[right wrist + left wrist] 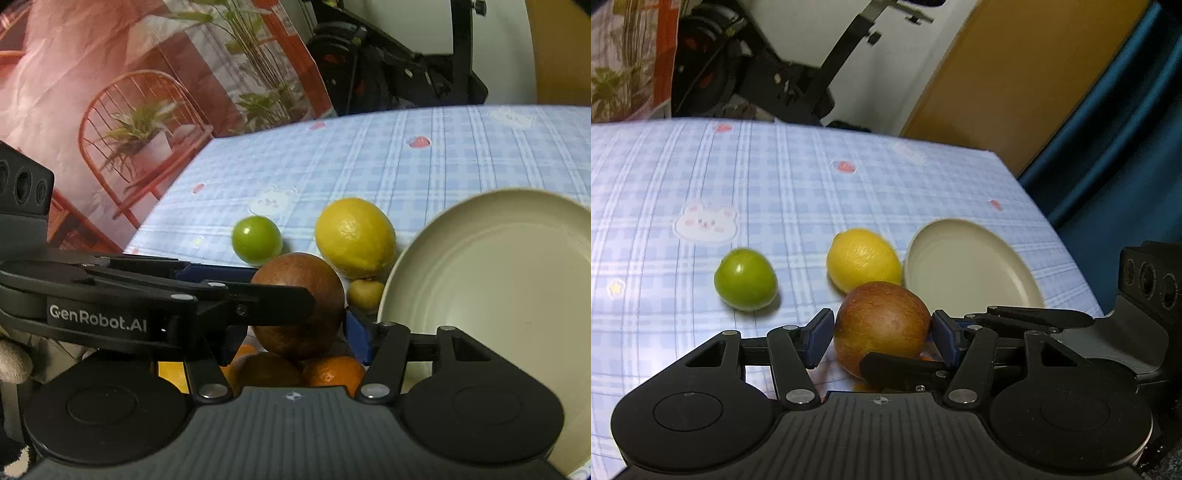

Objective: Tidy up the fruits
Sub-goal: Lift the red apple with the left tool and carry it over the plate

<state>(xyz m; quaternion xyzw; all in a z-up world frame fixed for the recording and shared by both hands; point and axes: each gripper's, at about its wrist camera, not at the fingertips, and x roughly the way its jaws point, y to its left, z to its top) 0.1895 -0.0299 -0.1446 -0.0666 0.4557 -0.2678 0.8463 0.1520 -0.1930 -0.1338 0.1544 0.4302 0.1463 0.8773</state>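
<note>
A red-brown apple (882,328) (299,306) sits between the blue pads of my left gripper (882,334), which press on both its sides. My right gripper (295,332) also closes around this apple; its right pad touches, its left pad is hidden behind the left gripper's finger (273,306). In the left wrist view the right gripper's finger (897,365) lies across the apple's near side. Beyond the apple lie a lemon (863,258) (354,236) and a green lime (745,279) (257,240). A cream plate (967,266) (498,277) lies to the right.
A small yellow fruit (365,293) rests by the plate's rim. Under the apple are an orange (334,369) and a brownish fruit (266,371). The blue checked tablecloth (775,184) ends at a far edge, with an exercise machine (798,74) and a blue curtain (1126,147) beyond.
</note>
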